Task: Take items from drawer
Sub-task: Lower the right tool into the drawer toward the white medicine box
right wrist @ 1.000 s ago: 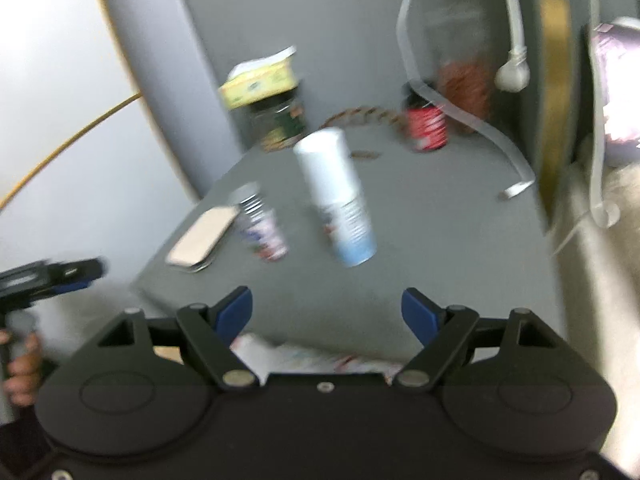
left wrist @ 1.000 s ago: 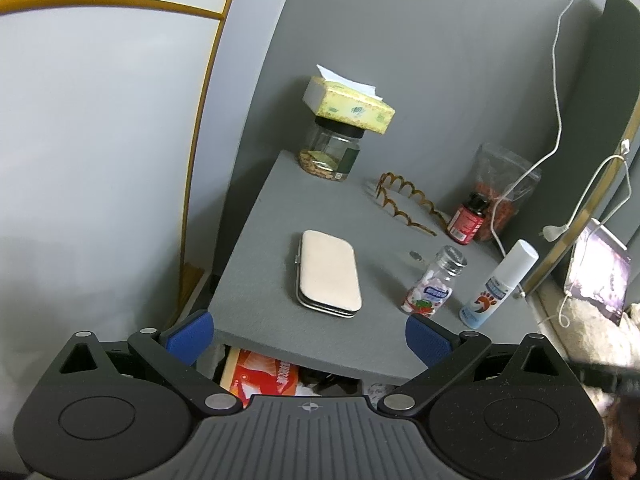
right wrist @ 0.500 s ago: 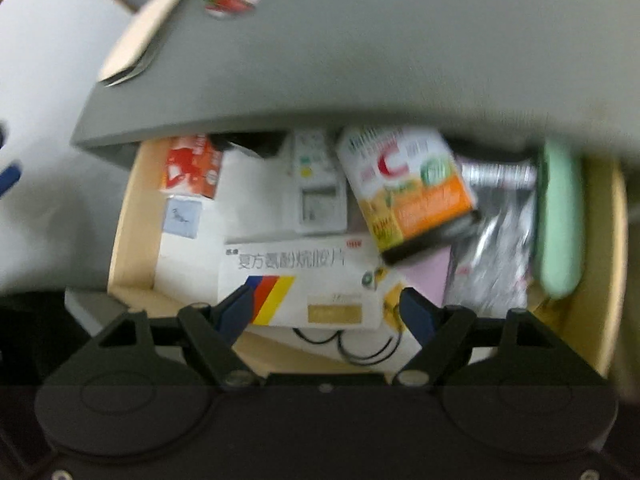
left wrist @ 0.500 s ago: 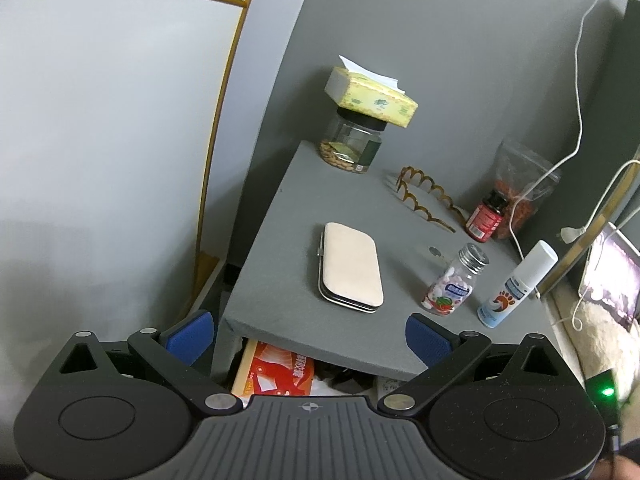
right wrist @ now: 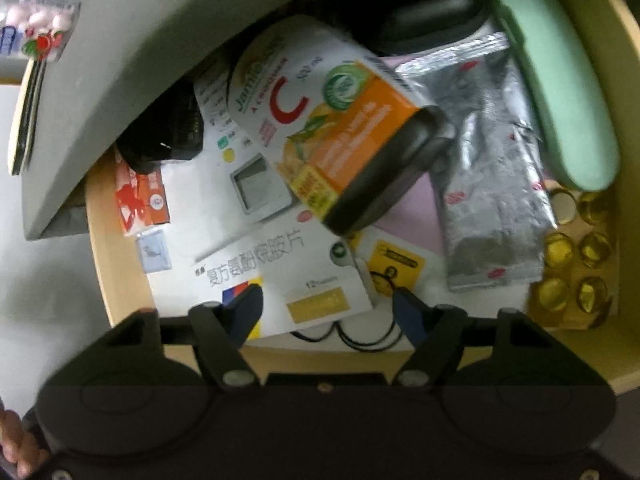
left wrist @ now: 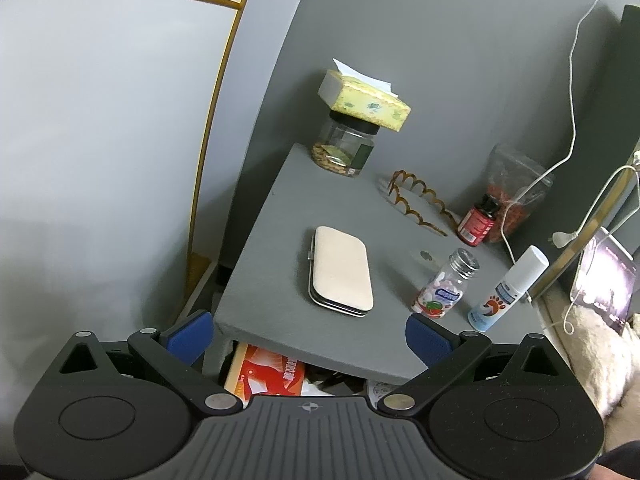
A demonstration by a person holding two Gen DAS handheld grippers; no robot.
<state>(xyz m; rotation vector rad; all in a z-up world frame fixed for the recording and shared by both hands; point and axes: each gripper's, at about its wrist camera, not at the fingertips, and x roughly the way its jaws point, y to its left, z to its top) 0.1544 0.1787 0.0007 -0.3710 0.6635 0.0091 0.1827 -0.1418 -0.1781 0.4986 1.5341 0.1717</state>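
Note:
The open wooden drawer (right wrist: 116,280) under the grey tabletop holds a white medicine box (right wrist: 276,276), an orange-and-white vitamin C bottle (right wrist: 332,124) lying on its side, a silver foil pouch (right wrist: 492,200), a mint-green case (right wrist: 560,80) and a small red box (right wrist: 140,200). My right gripper (right wrist: 326,304) points down into the drawer, its jaws closing over the near end of the medicine box, pads apart from it. My left gripper (left wrist: 306,338) hangs open in front of the tabletop (left wrist: 280,208), with nothing between its fingers; the red box (left wrist: 268,374) shows below it.
On the tabletop stand a beige case (left wrist: 342,270), a candy bottle (left wrist: 444,290), a white spray bottle (left wrist: 506,290), a red pill bottle (left wrist: 478,222), a brown hair comb (left wrist: 416,200) and a jar (left wrist: 344,148) under a tissue box. Yellow capsules (right wrist: 572,272) lie at the drawer's right.
My right gripper swung from facing the tabletop down into the drawer, came closer to the medicine box, and its jaws narrowed. The left gripper's view has barely shifted.

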